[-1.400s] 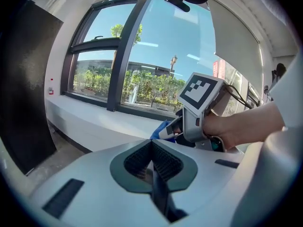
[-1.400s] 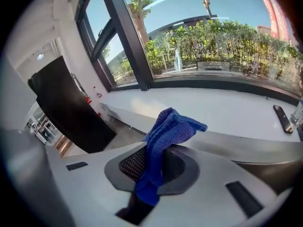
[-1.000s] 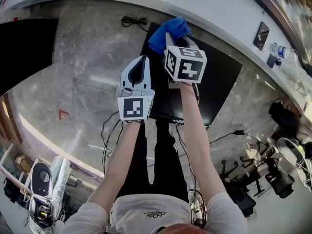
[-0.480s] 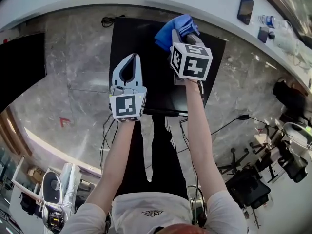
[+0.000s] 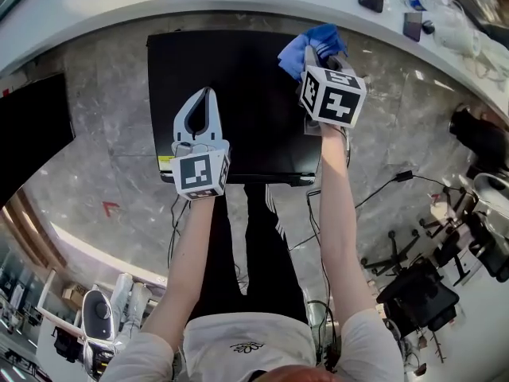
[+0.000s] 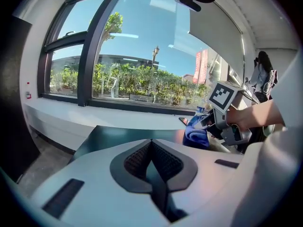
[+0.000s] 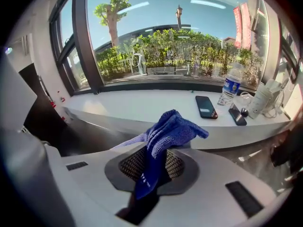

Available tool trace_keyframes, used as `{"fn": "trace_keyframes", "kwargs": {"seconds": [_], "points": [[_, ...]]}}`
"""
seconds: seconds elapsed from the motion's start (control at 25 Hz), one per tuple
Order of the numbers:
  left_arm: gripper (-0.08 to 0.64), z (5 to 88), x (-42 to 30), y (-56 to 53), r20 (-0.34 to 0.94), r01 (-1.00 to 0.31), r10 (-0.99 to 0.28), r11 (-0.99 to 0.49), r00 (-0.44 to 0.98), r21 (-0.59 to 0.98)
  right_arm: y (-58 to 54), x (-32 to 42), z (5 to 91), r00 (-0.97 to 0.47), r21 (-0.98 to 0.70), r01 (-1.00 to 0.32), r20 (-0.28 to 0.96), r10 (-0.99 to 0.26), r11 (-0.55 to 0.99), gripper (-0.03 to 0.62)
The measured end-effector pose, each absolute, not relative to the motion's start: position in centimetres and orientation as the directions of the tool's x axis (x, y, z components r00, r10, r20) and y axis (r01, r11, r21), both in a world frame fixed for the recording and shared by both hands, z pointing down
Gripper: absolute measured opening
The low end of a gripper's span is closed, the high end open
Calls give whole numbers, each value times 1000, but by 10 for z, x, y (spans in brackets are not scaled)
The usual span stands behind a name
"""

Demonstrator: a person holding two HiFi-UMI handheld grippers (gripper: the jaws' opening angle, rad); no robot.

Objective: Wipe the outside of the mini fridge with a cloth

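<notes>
Now the right claw (image 5: pixel 320 54) pinches the cloth (image 5: pixel 305 43) at the fridge's (image 5: pixel 238 78) far right corner; its top stretches left. Left claw (image 5: pixel 208 94) closed, empty.

Crumpled blue cloth (image 5: pixel 312 43) over far right corner of black mini fridge (image 5: pixel 231 94)

Head view: camera on person's head, looks steeply down onto mini fridge (image 5: pixel 238 94) top at 12 o'clock; arms reach in from 6 o'clock.

Left gripper view: rides left gripper (image 6: pixel 151 142), low, close over fridge top, faces window (image 6: pixel 137 56); right gripper (image 6: pixel 207 123) with blue cloth (image 6: pixel 195 135) at 3 o'clock.

Right gripper view: looks along own jaws, cloth right at lens, faces same window; phone (image 7: pixel 206 106) on white sill (image 7: pixel 142 105) at 3 o'clock.

Shared by all three: cloth, sill. Phone also in head view, 1 o'clock.
</notes>
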State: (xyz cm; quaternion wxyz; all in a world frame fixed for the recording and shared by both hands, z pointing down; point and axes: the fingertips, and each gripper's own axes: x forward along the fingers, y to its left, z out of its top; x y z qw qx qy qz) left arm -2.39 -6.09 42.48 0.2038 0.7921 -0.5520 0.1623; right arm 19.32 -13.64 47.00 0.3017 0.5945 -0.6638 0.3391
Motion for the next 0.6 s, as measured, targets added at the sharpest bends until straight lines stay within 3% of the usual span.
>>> {"fn": "trace_keyframes", "kwargs": {"seconds": [0.6], "points": [[5,424,-13,-58,476,-944,-816,-306,328,126,-116,298,467,95,64,-995,809,-580,-73,72]]}}
